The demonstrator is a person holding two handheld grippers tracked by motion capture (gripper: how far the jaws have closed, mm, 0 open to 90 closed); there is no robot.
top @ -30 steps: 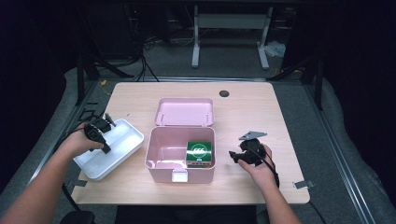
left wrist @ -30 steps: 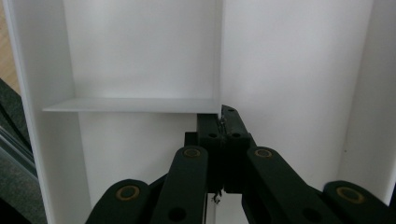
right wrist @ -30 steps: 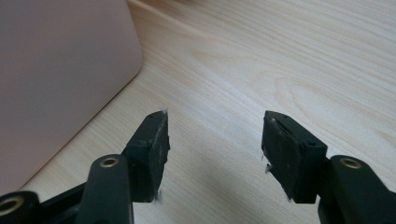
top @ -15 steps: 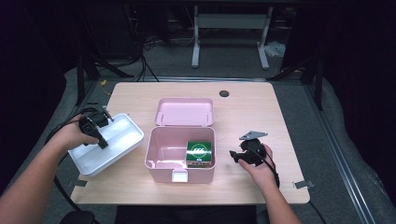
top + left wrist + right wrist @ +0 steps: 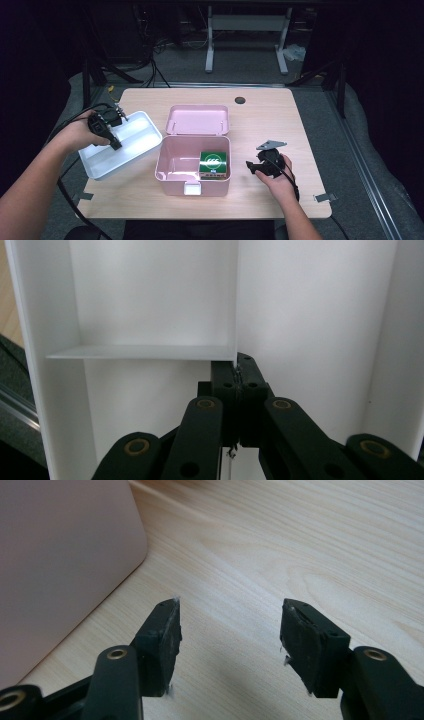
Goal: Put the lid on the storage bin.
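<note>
My left gripper is shut on the inner divider wall of a white tray, which hangs tilted over the table's left edge. In the left gripper view the jaws of the left gripper pinch the thin wall where the white tray's partitions meet. An open pink box stands mid-table with its lid tipped back, and a green packet sits in its right half. My right gripper rests open on the table right of the box. The right gripper has nothing between its fingers, beside the pink box wall.
The wooden table has a dark round hole near its far edge. Bare wood lies ahead of the right gripper. Cables and metal stand legs lie on the floor beyond the table.
The left hand has risen and drawn back toward the left with the white tray in its grip, and the tray now sits higher and more tilted. The right hand has stayed put.
</note>
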